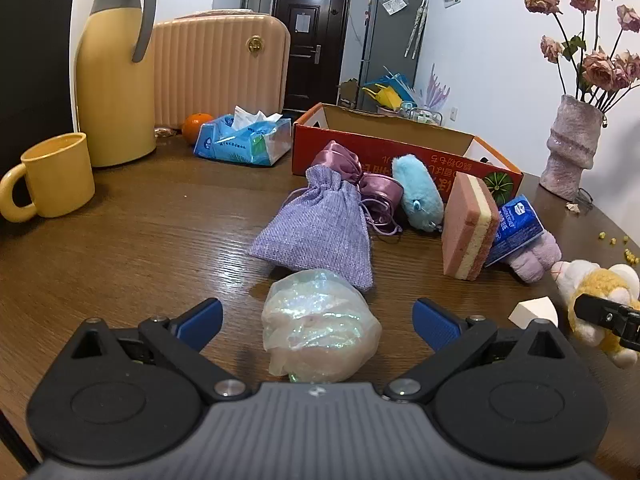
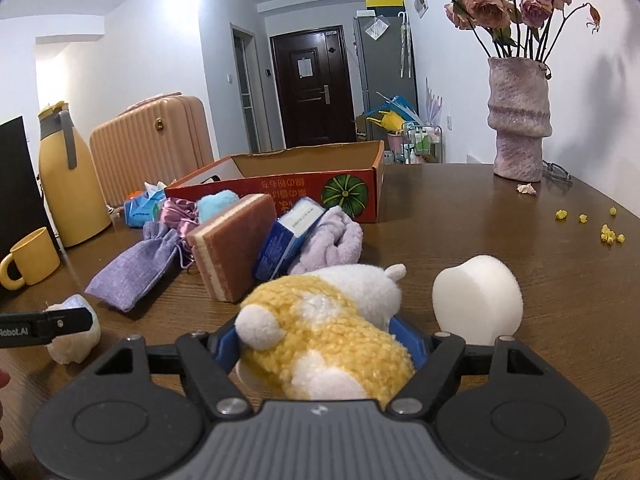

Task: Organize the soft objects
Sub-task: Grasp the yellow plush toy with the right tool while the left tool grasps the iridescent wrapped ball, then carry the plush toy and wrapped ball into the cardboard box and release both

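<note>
A shiny translucent pouch [image 1: 320,328] lies on the wooden table between the fingers of my left gripper [image 1: 316,312], which stands open; its blue pads are clear of the pouch on both sides. My right gripper [image 2: 320,340] is shut on a yellow and white plush toy [image 2: 332,320], with the pads pressed into its sides. Beyond lie a purple linen bag [image 1: 320,228], a satin pouch [image 1: 344,164], a blue plush [image 1: 418,192], a pink sponge [image 1: 470,228], a blue tissue pack [image 1: 516,224] and a lilac towel [image 1: 536,256]. Behind them is an open red cardboard box [image 1: 360,152].
A white sponge [image 2: 478,300] sits just right of the right gripper. A yellow mug [image 1: 56,176], a yellow jug [image 1: 116,76], an orange [image 1: 196,126] and a tissue packet [image 1: 244,140] stand at the left. A vase of dried roses [image 2: 518,120] stands at the back right, with yellow crumbs [image 2: 608,234] nearby.
</note>
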The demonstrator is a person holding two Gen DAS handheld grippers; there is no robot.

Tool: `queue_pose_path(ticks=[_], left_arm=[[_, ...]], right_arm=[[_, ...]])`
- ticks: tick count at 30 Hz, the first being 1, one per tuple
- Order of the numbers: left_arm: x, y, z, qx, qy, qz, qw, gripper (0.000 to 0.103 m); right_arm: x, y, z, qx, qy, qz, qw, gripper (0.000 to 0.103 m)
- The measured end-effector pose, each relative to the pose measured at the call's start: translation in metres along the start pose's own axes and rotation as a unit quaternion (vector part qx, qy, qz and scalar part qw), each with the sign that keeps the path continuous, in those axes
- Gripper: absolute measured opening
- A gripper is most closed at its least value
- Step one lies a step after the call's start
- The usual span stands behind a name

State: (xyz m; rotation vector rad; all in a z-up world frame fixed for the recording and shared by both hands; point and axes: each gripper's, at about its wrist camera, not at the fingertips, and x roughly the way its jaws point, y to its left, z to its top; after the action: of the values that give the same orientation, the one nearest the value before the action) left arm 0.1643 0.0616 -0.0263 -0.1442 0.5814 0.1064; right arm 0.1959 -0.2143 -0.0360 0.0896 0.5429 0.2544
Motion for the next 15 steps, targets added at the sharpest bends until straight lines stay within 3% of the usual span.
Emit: queue_pose_path(ticks=[4,7,9,12,15], left_arm=[[0.0017,-0.0004,-0.0003,0.001,0.005,0.0,1.0,0.093],[0.0056,-0.0002,-0.0003,-0.001,0.014,-0.004,0.9999,0.074],[0.0081,0.0007,-0.0006,-0.004,0.022,-0.009,0.9997,0.055],[0.0078,0.0021,-0.001,-0.007,0.022,-0.016,0.9996,0.047],[0.0031,0.0024,-0.0012,-0.009,0.015,-0.022,0.9996,0.045]], right_arm=[[-0.0004,0.001,-0.0004,-0.002,-0.003,-0.001,1.0,0.075],[-0.0018,0.0027,-0.0006,-0.006,-0.008,0.0,1.0,0.075],[-0.0029,0.0035,-0.0009,-0.009,-0.011,0.001,1.0,0.075],[-0.0035,0.0049,-0.0015,-0.013,-0.013,0.003,1.0,0.075],[-0.0037,0.0076,-0.0014,-0.02,-0.016,0.0,1.0,0.075]])
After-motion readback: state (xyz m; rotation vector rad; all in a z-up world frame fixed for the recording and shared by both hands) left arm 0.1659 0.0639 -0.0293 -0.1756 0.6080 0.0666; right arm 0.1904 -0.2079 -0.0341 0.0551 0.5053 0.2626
